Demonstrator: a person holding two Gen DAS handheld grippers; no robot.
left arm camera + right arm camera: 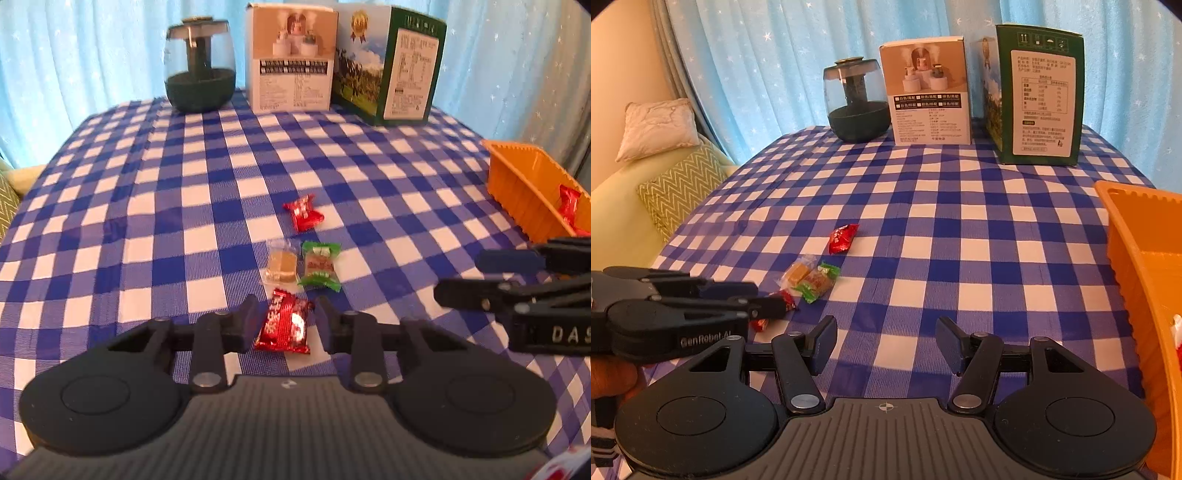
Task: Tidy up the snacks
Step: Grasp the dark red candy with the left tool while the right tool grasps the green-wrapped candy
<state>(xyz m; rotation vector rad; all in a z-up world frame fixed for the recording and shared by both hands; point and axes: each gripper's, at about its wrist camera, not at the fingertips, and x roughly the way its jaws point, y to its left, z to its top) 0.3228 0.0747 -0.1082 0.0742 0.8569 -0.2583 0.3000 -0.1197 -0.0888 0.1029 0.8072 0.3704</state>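
My left gripper [286, 321] is open, its fingers on either side of a red snack packet [283, 324] lying on the checked tablecloth; the packet also shows in the right wrist view [785, 300]. Just beyond lie a clear-wrapped brown snack [281, 265], a green-wrapped snack [320, 266] and another red packet [303, 212]. An orange basket [524, 188] at the right holds a red packet [569, 208]. My right gripper [886, 343] is open and empty over the cloth, left of the basket [1137, 258].
A dark glass humidifier [199, 66], a white box [291, 59] and a green box [391, 62] stand at the table's far edge before a blue curtain. A sofa with cushions [679, 184] is off the table's left side.
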